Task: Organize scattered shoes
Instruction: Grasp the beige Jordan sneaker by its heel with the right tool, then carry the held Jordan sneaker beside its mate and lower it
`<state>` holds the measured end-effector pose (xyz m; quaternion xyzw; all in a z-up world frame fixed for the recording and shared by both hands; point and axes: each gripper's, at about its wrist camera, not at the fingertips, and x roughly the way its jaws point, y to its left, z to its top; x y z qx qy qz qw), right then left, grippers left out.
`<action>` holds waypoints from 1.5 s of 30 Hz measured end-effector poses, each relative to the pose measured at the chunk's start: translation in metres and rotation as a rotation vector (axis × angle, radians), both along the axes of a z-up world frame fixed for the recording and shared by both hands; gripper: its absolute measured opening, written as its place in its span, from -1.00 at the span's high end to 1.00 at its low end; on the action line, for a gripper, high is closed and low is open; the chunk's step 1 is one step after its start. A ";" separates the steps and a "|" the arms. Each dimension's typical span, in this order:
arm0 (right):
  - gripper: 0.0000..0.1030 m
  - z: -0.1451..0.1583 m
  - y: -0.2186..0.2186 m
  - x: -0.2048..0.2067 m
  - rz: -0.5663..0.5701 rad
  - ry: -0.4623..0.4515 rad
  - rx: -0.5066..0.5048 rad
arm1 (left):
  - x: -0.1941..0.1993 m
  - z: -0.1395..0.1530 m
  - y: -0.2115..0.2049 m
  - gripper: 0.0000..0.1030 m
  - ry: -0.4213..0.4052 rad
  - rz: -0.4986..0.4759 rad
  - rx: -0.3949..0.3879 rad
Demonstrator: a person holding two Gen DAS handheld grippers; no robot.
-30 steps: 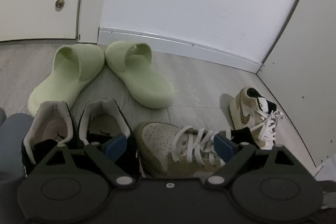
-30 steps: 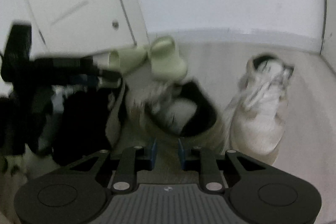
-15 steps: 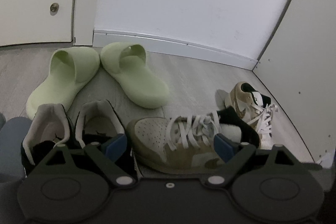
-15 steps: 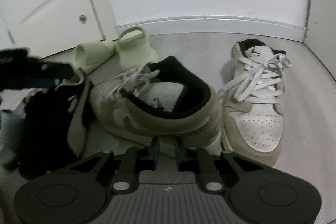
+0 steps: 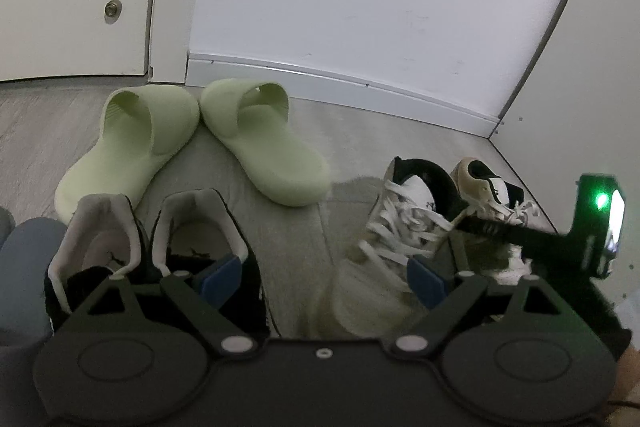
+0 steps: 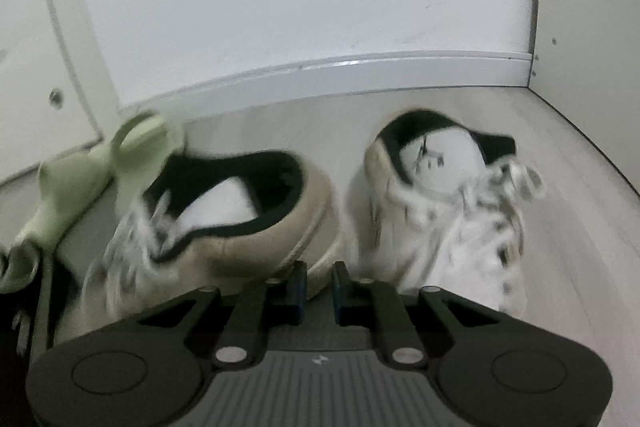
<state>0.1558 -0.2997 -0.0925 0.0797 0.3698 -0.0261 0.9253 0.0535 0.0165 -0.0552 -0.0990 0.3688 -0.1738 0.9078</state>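
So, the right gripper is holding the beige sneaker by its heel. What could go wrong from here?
1. The right gripper pinches only the heel rim of the beige sneaker; the shoe could twist or slip out.
2. Its mate sits close beside it with loose laces; the carried shoe might bump it or snag them.
3. The left gripper, open, hangs just in front of the black sneakers; the two grippers could collide.

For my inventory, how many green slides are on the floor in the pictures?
2. The left green slide and the right green slide lie side by side near the baseboard, toes touching, behind the black sneakers. No others visible.
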 end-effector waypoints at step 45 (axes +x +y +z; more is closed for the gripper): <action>-0.66 0.007 0.051 -0.003 -0.030 -0.099 0.076 | 0.004 -0.005 0.022 -0.76 0.011 0.050 -0.025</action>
